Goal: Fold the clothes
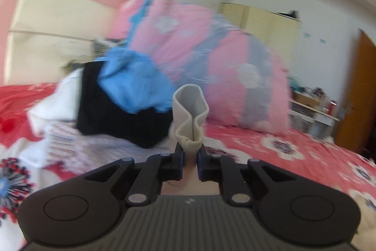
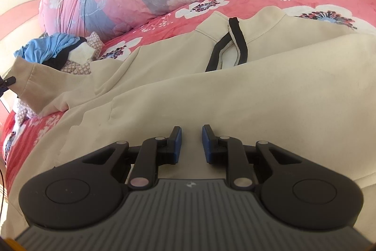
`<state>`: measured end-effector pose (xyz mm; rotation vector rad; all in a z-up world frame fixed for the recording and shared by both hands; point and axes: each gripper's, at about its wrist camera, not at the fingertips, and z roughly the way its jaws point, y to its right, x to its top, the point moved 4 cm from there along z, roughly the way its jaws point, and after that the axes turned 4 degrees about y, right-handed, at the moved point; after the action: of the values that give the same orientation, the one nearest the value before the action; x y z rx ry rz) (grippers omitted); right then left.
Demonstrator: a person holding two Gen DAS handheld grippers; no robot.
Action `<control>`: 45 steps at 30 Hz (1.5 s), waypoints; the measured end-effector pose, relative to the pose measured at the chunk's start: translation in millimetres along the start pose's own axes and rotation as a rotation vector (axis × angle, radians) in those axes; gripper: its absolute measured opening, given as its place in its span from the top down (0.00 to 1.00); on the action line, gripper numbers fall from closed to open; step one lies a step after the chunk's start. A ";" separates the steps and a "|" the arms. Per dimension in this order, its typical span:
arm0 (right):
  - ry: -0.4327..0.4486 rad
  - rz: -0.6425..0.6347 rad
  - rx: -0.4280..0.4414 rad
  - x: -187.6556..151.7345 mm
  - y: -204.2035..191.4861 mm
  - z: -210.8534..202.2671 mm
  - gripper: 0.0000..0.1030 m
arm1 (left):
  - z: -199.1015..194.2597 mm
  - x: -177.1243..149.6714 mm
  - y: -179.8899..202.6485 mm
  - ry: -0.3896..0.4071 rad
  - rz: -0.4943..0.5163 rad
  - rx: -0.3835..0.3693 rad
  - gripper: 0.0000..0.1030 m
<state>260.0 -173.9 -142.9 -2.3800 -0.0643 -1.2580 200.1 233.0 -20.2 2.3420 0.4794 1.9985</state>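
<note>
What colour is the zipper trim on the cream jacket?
Black, against the cream jacket; the zipper trim shows best in the right wrist view.

The left gripper [image 1: 190,154] pinches a cream cuff [image 1: 190,114] between its two fingers, and the cuff stands up at 12 o'clock from the fingertips. At 10 o'clock lies a heap of clothes [image 1: 105,95]: black, blue and white pieces. At 1 o'clock a pink and grey pillow [image 1: 211,58] rests on the red flowered bedsheet [image 1: 293,152]. The picture is blurred.
</note>
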 end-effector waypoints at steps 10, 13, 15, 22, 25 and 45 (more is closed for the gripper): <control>-0.010 0.053 0.024 2.4 5.1 -0.2 0.83 | -33.2 -121.5 168.9 -0.326 0.253 -0.425 0.88; -0.034 0.096 0.038 6.5 8.6 -1.2 0.82 | -29.8 -149.7 176.8 -0.371 0.332 -0.414 0.84; -0.059 0.172 0.057 10.3 11.4 -5.5 0.79 | -33.6 -146.5 174.0 -0.362 0.320 -0.455 0.67; -0.148 0.552 0.324 16.6 -11.4 -9.3 0.68 | -58.7 -154.3 163.6 -0.302 0.350 -0.487 0.49; -0.237 0.468 0.257 14.2 -37.4 9.1 0.66 | -64.8 -161.3 166.4 -0.255 0.395 -0.448 0.49; -0.344 0.427 0.179 5.3 -74.1 19.0 0.72 | -40.3 -158.2 125.0 -0.320 0.155 -0.337 0.48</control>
<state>259.9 -100.4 -121.1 -2.2675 0.2076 -0.6164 167.4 67.6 -137.9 2.4654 -0.0518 1.5543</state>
